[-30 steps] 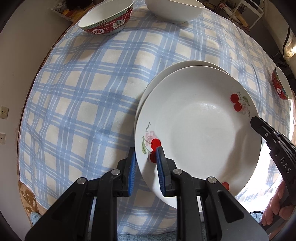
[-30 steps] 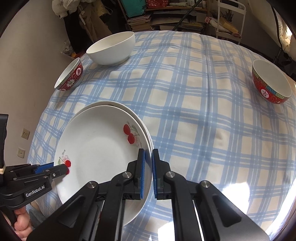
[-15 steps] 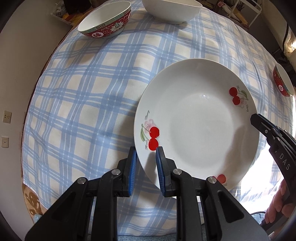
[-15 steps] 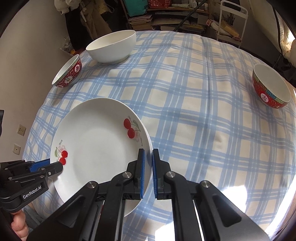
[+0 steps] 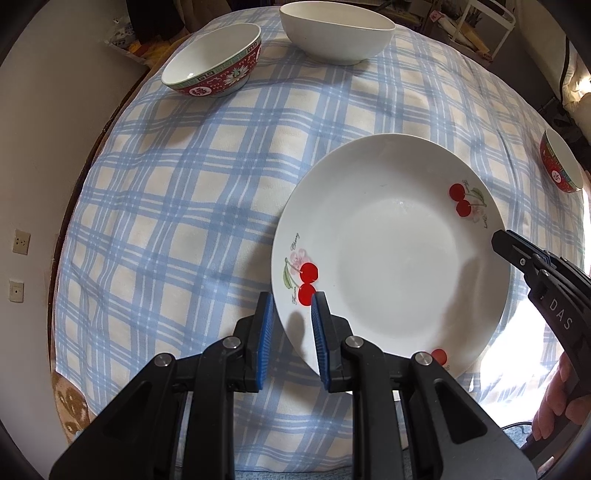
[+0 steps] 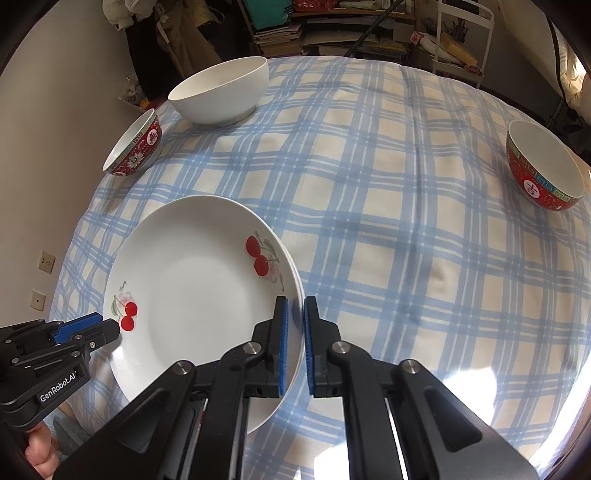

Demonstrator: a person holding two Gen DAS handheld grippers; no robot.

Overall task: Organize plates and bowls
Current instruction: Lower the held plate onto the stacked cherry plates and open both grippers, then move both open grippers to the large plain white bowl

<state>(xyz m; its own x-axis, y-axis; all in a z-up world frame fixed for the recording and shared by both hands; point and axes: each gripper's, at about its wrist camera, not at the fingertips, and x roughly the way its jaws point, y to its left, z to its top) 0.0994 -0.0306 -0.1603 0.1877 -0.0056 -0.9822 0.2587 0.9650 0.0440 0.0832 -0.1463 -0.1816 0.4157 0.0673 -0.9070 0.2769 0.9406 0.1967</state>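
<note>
In the left wrist view, the cherry plate [image 5: 391,251] lies on the checked tabletop [image 5: 192,192], its near rim grasped by the left claw [image 5: 291,325]. Both claws should be released gently, so the plate is not dragged.

In the right wrist view, the opposite rim is grasped by the right claw [image 6: 293,345]. Shelves [image 6: 332,29] are seen behind.

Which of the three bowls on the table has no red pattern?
The plain white bowl, the largest, at the far edge. The two other bowls are red outside with coloured rim bands.
</note>
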